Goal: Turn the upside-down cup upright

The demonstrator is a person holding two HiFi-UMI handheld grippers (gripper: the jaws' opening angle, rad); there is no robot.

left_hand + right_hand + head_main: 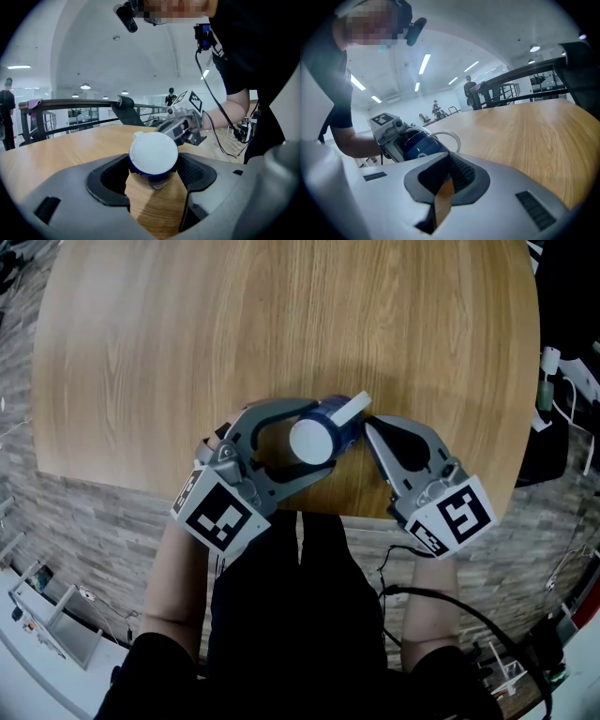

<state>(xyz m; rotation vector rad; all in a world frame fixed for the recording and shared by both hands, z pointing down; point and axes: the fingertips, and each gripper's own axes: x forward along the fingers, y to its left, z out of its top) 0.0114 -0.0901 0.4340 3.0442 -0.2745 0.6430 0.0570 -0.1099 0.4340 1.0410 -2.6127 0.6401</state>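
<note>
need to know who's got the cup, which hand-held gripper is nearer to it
Left. The left hand-held gripper has the cup between its jaws; the right hand-held gripper, shut, has its tip beside the handle.

Gap in left gripper filled by cup; right gripper blocks handle side; far tabletop open.

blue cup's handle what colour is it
White; the curved handle of the dark blue cup shows best in the head view.
</note>
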